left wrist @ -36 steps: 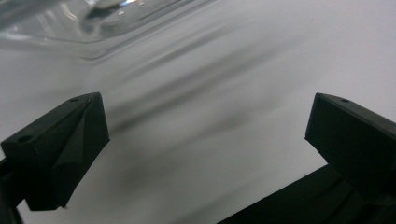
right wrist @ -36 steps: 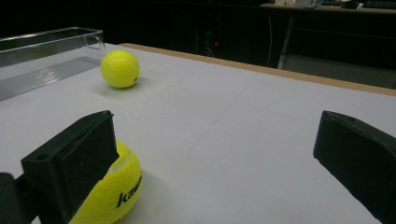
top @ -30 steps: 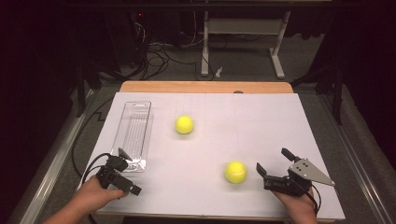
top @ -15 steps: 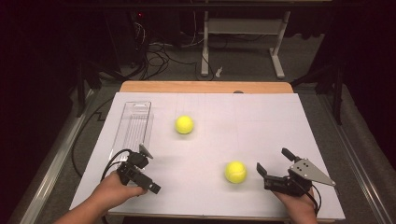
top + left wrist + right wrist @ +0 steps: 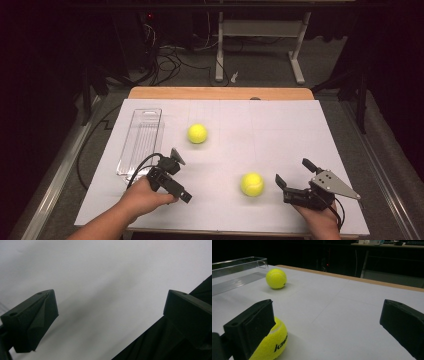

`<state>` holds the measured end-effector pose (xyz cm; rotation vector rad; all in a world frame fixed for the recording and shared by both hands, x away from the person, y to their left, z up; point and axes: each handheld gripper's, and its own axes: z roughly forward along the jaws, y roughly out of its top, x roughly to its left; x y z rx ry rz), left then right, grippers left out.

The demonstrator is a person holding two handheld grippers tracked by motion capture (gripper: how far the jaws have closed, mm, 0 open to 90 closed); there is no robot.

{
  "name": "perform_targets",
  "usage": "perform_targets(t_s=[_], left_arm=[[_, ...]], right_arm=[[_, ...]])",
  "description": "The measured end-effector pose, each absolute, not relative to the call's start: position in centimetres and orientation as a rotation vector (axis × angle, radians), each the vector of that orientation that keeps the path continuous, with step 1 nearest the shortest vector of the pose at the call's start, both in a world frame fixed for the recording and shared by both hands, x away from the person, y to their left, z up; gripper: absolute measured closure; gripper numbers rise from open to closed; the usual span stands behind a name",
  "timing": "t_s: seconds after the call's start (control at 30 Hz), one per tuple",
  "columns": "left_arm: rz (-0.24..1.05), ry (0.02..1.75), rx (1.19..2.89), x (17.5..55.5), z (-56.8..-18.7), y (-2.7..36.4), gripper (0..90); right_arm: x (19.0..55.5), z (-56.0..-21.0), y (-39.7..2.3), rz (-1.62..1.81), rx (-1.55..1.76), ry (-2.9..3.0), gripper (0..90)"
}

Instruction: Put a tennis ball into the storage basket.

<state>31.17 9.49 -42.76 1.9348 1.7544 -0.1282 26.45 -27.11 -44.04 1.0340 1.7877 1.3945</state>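
Observation:
Two yellow tennis balls lie on the white-covered table. The far ball rests near the middle. The near ball sits just left of my right gripper, which is open; in the right gripper view the ball is partly hidden behind the left jaw and lies outside the gap. My left gripper is open too, held low over bare white table just right of the clear tray's near end, with nothing between its jaws.
A clear plastic tray lies lengthwise at the table's left side and looks empty. The wooden table edge runs along the back. Cables and a desk frame stand on the dark floor beyond.
My left hand has carried its gripper rightward and slightly forward, from the tray's near end toward the table's middle. The right gripper and both balls have stayed put.

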Motion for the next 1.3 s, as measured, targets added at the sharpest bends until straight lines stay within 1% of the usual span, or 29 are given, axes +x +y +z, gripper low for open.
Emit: perform_targets(t_s=[0.17,0.63,0.9,0.97,1.3], left_arm=[[-0.114,1.738,1.95,31.6,-42.4,8.3,0.8],[-0.091,1.741,1.939,34.6,-42.0,6.0,0.8],[-0.07,1.76,1.896,36.1,-41.3,5.5,0.7],[-0.055,1.768,1.858,36.9,-41.0,5.3,0.7],[0.012,1.803,1.78,39.5,-41.1,5.2,0.7]], right_arm=[[26.4,-44.0,-27.1,1.397,1.032,1.787,0.4],[26.4,-44.0,-27.3,1.403,1.033,1.781,0.4],[26.4,-43.9,-27.4,1.406,1.036,1.778,0.4],[26.5,-43.9,-27.3,1.407,1.036,1.778,0.4],[26.5,-43.9,-27.3,1.41,1.034,1.779,0.3]])
